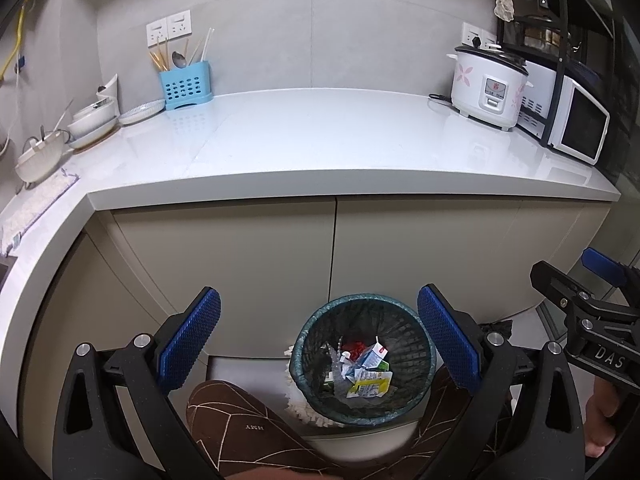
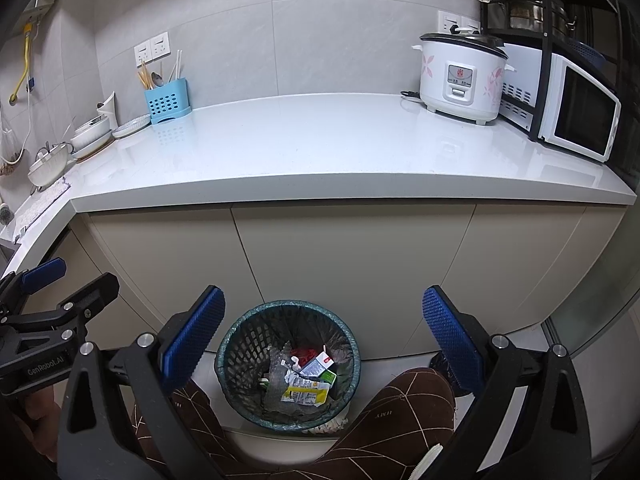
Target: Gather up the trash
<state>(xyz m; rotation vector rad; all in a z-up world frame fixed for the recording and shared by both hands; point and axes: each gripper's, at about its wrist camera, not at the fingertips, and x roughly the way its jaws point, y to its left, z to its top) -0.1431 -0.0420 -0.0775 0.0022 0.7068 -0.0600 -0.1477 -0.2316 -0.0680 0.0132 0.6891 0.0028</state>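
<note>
A dark mesh waste bin (image 1: 362, 360) with a black liner stands on the floor against the cabinet; it also shows in the right wrist view (image 2: 288, 364). Inside lie crumpled wrappers, a small carton (image 1: 374, 356) and a yellow packet (image 2: 306, 394). My left gripper (image 1: 318, 336) is open and empty, held above the bin. My right gripper (image 2: 324, 340) is open and empty too, above the bin. The right gripper shows at the right edge of the left wrist view (image 1: 588, 312); the left one shows at the left edge of the right wrist view (image 2: 52, 320).
A white countertop (image 1: 320, 140) holds a blue utensil holder (image 1: 186, 86), bowls and plates (image 1: 92, 120) at left, a rice cooker (image 1: 488, 88) and a microwave (image 1: 576, 124) at right. Beige cabinet doors (image 2: 352, 272) stand below. The person's brown-patterned legs (image 2: 384, 424) flank the bin.
</note>
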